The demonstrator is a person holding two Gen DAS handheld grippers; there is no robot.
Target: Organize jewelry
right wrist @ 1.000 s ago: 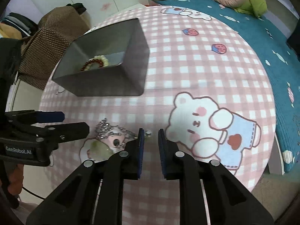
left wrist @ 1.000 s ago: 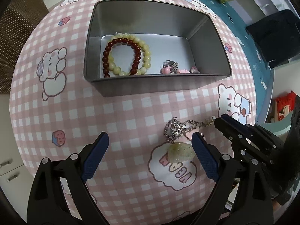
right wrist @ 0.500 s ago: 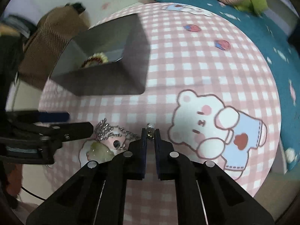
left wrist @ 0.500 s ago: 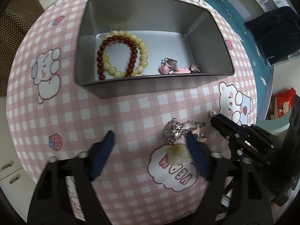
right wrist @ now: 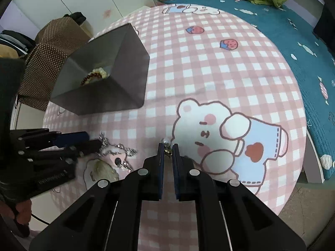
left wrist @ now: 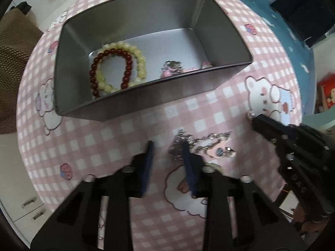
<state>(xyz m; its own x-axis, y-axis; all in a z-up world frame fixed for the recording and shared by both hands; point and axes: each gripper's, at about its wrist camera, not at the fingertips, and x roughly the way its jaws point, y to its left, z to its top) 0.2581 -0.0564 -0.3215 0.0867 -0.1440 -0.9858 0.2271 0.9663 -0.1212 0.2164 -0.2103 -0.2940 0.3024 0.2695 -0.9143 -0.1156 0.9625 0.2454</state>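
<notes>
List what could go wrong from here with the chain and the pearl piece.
1. The right gripper pinches the small pearl piece only at its jaw tips; it may slip out.
2. The left gripper straddles just the edge of the silver chain, so it may snag or drag the pale pendant.

Matt grey metal tin (left wrist: 146, 102); glossy bead bracelets (left wrist: 117, 67); shiny silver chain (left wrist: 205, 142); soft pink checked cloth (right wrist: 209, 67); matt black plastic gripper fingers (right wrist: 159, 163).
</notes>
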